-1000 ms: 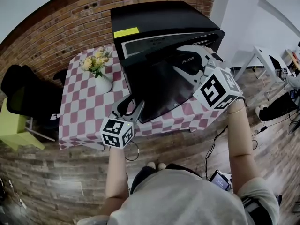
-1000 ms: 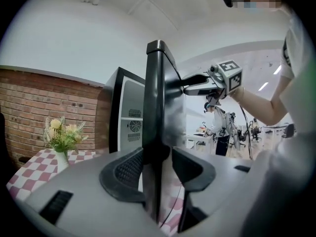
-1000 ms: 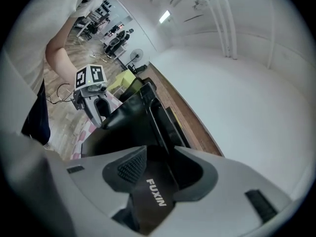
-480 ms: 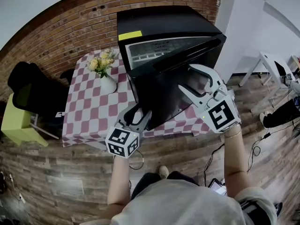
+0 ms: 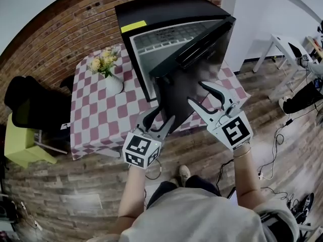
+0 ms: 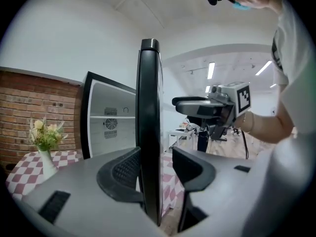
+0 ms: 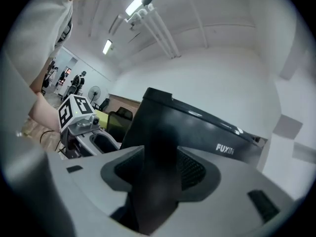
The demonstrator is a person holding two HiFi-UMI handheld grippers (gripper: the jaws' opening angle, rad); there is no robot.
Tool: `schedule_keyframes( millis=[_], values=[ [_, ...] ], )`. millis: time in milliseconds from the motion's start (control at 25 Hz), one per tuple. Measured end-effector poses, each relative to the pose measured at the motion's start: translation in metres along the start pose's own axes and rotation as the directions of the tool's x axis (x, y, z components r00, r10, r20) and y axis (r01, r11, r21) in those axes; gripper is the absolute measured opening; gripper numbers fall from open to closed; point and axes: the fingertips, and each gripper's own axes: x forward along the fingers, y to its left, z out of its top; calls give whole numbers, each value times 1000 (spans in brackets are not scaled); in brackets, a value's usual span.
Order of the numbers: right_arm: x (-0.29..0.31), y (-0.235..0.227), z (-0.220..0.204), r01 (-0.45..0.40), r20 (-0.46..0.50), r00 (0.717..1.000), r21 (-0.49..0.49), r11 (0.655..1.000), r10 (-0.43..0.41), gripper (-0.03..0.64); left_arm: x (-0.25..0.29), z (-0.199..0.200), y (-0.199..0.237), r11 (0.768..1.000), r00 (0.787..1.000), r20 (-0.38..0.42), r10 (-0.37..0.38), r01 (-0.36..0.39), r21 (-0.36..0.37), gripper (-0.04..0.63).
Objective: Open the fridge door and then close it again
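Standing on a table [image 5: 96, 117] with a red-and-white check cloth, against a brick wall: one black fridge [image 5: 166, 9], a yellow sticker [image 5: 133, 26] on its top at the front edge. The fridge door [image 5: 186, 79] is swung wide open and angled out toward the person, showing the pale interior with a shelf. The left gripper [image 5: 165, 115] is at the door's lower free edge, fingers spread. In the left gripper view the door edge stands upright between the jaws, against the left pad with a gap to the right pad. The right gripper [image 5: 196, 92] is higher on the same door, fingers likewise spread. In the right gripper view the dark door edge fills the space between the pads. A white vase of yellow flowers [image 5: 107, 72] stands on the cloth, left of the fridge and apart from it. A black chair [image 5: 25, 105] is at the table's left.
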Motion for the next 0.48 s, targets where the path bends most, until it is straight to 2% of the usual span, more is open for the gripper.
schedule_keyframes(
  millis=[160, 480],
  values=[
    [-11, 23, -6, 18, -25, 1000, 56, 998, -17, 192, -3, 0, -16, 998, 998, 1, -60, 60, 11, 183],
    [-41, 53, -14, 114, -78, 992, 149, 982, -104, 201, -8, 0, -50, 986, 987, -5, -161, 161, 33, 183]
  ],
)
